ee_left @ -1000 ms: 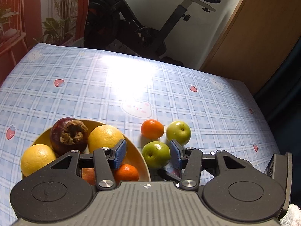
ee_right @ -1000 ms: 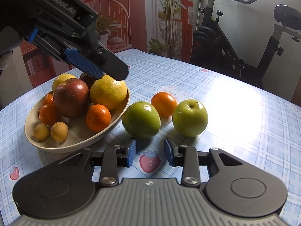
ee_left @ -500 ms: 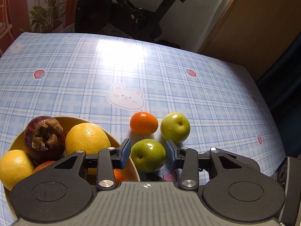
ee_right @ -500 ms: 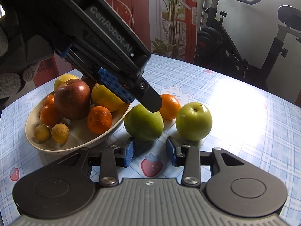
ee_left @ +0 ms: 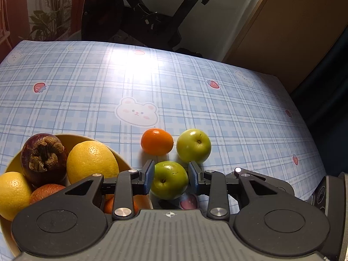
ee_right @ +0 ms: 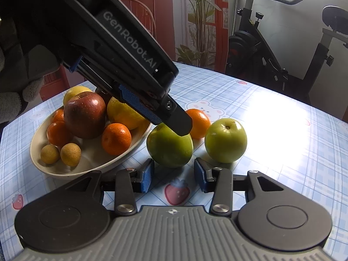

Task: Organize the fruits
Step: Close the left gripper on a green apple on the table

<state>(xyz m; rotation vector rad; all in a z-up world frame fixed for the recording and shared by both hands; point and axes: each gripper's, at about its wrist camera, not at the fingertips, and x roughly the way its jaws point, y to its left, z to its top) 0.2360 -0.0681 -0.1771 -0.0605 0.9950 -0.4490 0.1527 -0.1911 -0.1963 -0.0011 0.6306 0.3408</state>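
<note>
Left wrist view — left tongs (ee_left: 171, 177) closing around green apple (ee_left: 169, 179).

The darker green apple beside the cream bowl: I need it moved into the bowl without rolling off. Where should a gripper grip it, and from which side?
Grip the darker green apple across its widest middle, coming down from above. It is round with nothing to hook, and the cream bowl crowds one side. The left gripper is already closing around it this way, one pad on each flank.

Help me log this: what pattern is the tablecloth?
Pale blue plaid tablecloth with strawberries and bears; left wrist view.
</note>
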